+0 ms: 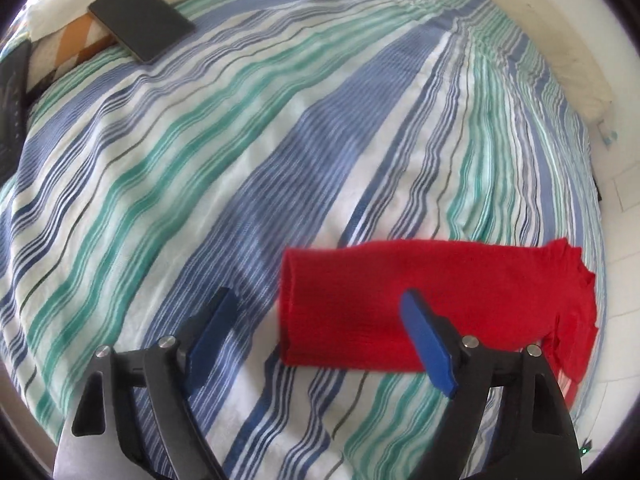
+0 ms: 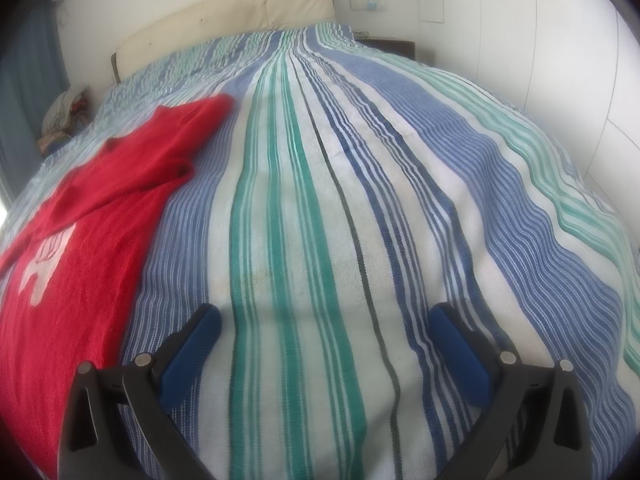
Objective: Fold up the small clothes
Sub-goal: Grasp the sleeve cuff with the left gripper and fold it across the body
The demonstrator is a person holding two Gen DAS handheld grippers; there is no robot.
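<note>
In the left wrist view, a dark flat slab (image 1: 141, 20), possibly a tablet or notebook, is seen at the far left, lying partly on a patterned pillow (image 1: 76, 38) and partly on the striped bedspread (image 1: 240, 152). The left gripper (image 1: 320, 338) is held above the bed with its jaws spread apart and nothing clamped between them; only bedspread and the near edge of cloth are seen in the gap. The red garment (image 1: 440, 300) is laid on the bedspread beneath and beyond the right-hand blue pad (image 1: 430, 346), its folded straight edge toward the middle and its ragged end toward the right.

In the right wrist view, the same red garment (image 2: 80, 248) is spread at the left, a white motif showing on it and a sleeve stretched toward the cream headboard (image 2: 224, 20). The right gripper (image 2: 326, 328) is held over bare striped bedspread (image 2: 360, 200), well clear of the garment, its jaws released and empty. White cupboard doors (image 2: 560, 60) are seen at the far right.
</note>
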